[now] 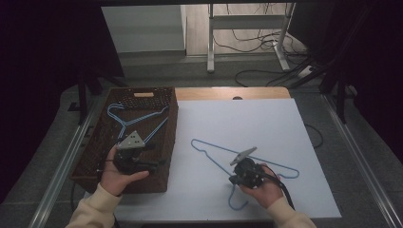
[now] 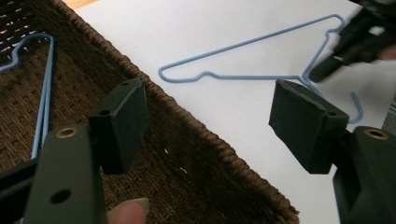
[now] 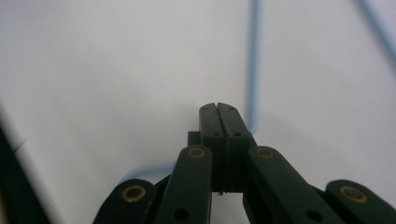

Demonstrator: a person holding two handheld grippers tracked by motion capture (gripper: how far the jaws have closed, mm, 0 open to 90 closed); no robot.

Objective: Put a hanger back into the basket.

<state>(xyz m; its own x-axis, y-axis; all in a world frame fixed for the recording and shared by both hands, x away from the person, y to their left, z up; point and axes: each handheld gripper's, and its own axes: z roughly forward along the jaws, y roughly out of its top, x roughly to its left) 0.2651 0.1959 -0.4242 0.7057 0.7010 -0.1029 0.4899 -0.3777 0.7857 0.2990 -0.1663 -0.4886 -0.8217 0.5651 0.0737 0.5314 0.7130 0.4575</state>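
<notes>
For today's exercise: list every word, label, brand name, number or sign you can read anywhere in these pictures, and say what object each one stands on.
There are none to read.
Wicker basket: a pale tag on its far wall, too small to tell whether it carries writing.
Blue wire hanger on the white table sheet: no markings.
Left hand-held gripper and right hand-held gripper: plain black jaws, no print.

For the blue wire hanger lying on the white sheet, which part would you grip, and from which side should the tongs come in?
Probably the neck, where the two sloping arms meet below the hook. The hanger lies flat on the white sheet, so thin wire is likely best taken from straight above, pads either side of the neck. The right tongs sit shut beside that spot and would have to open first.
</notes>
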